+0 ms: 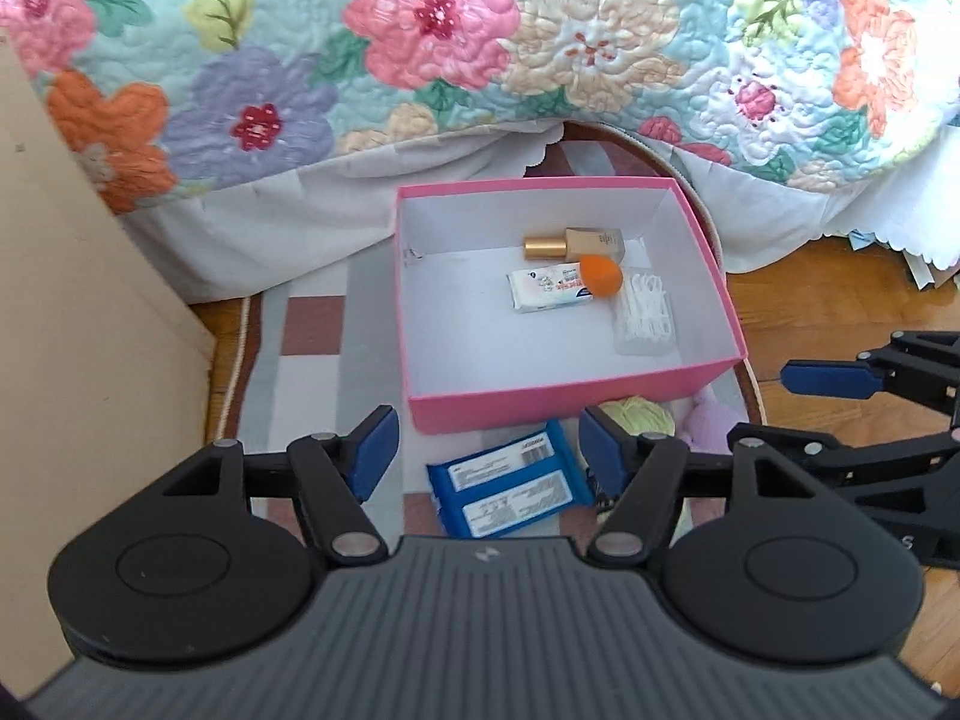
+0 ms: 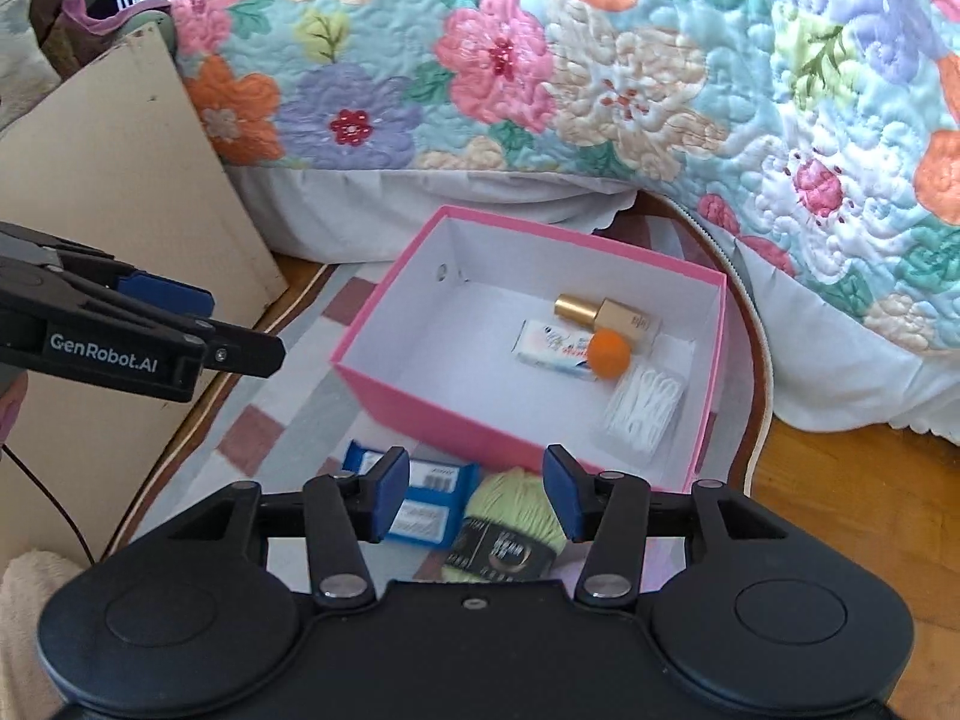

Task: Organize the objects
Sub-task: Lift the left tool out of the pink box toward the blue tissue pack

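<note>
Two grippers hung wide open over the rug, neither holding a thing. The left gripper (image 1: 487, 450) had its blue pads spread either side of the blue wipes packet (image 1: 509, 489), which lay flat on the checked rug (image 1: 312, 324) just in front of the box. The right gripper (image 2: 477, 495) gaped over the yellow-green yarn ball (image 2: 510, 501), its dark label band facing up, right beside that same blue packet (image 2: 420, 507). A lilac soft item (image 1: 711, 420) peeked out beside the yarn; what it was, hard to tell. Just beyond sat the pink box (image 1: 558, 399), white inside, open-topped. In it, going back: a clear case of floss picks (image 1: 645, 315) against the right wall, a white tissue pack (image 1: 549, 288) with an orange ball (image 1: 601, 277) touching its right end, then a gold-capped foundation bottle (image 1: 576, 244) lying on its side. Farthest off, the floral quilt (image 1: 444, 30) draped down over the bed, with a beige panel (image 1: 72, 300) standing to the left.
</note>
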Motion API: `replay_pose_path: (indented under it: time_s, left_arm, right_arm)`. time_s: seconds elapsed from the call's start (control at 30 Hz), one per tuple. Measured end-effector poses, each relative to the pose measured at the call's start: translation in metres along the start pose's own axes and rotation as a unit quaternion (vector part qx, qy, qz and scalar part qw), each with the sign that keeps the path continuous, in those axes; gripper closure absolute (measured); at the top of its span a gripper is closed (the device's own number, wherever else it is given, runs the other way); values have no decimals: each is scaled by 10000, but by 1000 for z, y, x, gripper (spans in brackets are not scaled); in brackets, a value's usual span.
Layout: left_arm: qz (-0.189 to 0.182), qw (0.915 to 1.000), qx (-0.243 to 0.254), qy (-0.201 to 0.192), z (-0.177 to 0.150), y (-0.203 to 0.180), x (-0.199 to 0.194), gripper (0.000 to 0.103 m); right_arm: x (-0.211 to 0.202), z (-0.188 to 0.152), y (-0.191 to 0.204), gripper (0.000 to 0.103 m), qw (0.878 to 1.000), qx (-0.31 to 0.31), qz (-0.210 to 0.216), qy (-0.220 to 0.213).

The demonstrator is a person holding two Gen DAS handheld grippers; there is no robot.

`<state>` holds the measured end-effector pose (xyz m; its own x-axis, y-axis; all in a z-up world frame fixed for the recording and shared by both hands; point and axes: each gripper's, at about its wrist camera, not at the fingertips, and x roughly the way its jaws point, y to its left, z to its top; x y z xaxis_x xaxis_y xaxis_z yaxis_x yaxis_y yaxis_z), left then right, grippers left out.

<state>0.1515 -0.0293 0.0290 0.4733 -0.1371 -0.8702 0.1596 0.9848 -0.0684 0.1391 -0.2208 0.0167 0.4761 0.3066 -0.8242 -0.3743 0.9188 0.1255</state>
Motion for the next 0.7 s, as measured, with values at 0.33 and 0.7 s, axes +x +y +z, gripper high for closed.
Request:
replay_pose_path:
  time_s: [0.33,0.7]
  left_arm:
    - [15,9996,171,-227,-33,-4,-56,31]
    - [-29,9991,290,-323,-69,-8,-88,23]
  right_arm:
    - [-48,-16,36,44,9993,-381,37,-40]
    - [-78,-39,61,33,9974,-719,57,-1]
